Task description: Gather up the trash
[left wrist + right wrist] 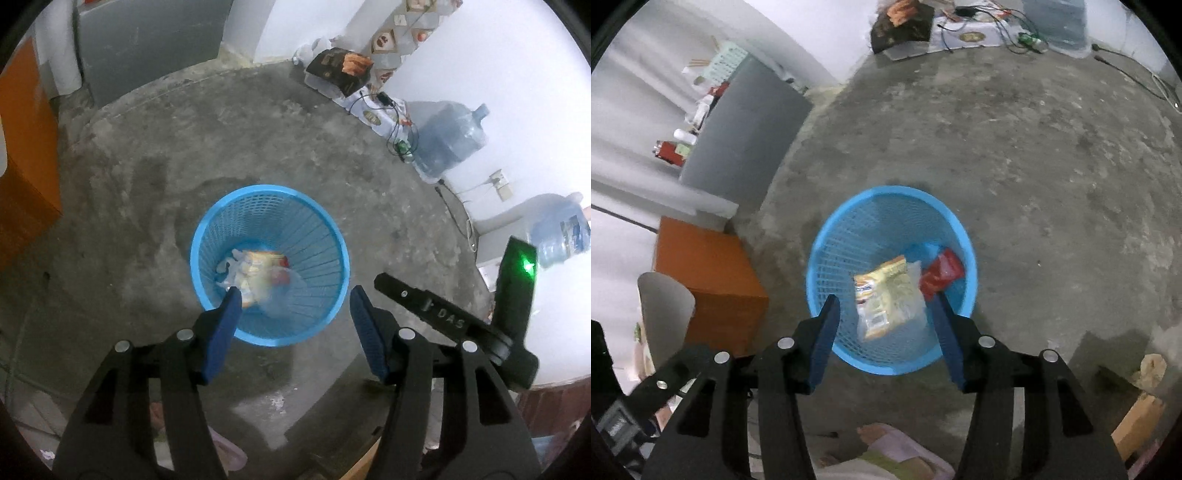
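Basket: blue mesh bin [269,229] stood on the concrete floor [147,166], directly beneath both tongs — a natural drop target.
Left gripper [295,299]: jaws apart, nothing between the pads.
Right gripper [886,306]: likewise spread and empty, poised over the rim.
Trash: yellow wrapper [886,295] and red packet [940,273] lay inside the bin — apparently just let go.
Remaining: judged near done here.

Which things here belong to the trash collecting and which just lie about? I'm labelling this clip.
Job:
blue basket
yellow packet
red wrapper
left gripper, open
right gripper, open

Lying about:
water jugs
orange cabinet
cables
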Motion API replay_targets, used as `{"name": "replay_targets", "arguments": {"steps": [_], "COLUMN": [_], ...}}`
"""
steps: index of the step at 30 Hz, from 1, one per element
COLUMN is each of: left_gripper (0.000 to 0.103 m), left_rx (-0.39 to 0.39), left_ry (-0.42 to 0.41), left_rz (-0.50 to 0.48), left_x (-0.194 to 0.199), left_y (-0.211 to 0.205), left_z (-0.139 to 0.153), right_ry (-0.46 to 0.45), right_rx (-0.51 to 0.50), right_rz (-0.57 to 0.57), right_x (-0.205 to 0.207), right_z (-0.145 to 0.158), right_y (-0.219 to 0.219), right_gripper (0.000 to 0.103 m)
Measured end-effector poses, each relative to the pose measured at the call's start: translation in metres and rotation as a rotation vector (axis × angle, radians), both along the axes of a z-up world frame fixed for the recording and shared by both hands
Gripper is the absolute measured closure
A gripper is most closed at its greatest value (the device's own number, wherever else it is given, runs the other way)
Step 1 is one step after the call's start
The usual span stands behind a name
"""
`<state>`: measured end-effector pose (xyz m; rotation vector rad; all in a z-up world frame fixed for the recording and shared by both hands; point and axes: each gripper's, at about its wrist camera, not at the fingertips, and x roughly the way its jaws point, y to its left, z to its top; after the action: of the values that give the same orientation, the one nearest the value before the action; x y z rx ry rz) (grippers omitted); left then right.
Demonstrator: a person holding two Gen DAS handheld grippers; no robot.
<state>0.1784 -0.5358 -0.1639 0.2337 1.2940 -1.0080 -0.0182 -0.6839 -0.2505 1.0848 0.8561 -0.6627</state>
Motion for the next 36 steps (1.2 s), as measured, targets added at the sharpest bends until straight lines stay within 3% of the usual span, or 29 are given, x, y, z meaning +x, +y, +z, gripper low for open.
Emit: {"name": "replay_targets", "arguments": {"steps": [7, 12, 18, 23, 28, 36], "left_gripper": [0.044, 0.036, 0.032, 0.030, 0.030, 0.030], "left_rx": [-0.066, -0.134, -0.194, -0.252, -0.269, -0.238], "left_ry": [-0.040, -0.056, -0.078, -0.127, -0.179, -0.295], "left_rz": [0.014, 0.023, 0.066, 0.139, 0.269, 0.513], "left_x": [-0.005, -0.012, -0.011, -0.001, 0.010, 0.044], "left_y": [0.020, 0.061, 0.127, 0.204, 0.293, 0.441], "left_z": [0.029, 0.069, 0.115, 0.155, 0.181, 0.211], "right_ry": [0.000, -0.042, -0.082, -0.181, -0.228, -0.284], "right_rx": [-0.057, -0.132, -0.239, -0.269, -0.267, -0.286], "right_rz": [0.029, 0.091, 0.256, 0.385, 0.527, 0.743], "right_x": [-0.016, -0.015, 0.011, 0.042, 0.079, 0.153], "right_z": [0.019, 0.058, 0.115, 0.164, 0.192, 0.226], "right_y": [0.017, 0.037, 0.075, 0.119, 0.172, 0.259], "right_gripper": [0.052, 0.045, 0.040, 0.035, 0.034, 0.028]}}
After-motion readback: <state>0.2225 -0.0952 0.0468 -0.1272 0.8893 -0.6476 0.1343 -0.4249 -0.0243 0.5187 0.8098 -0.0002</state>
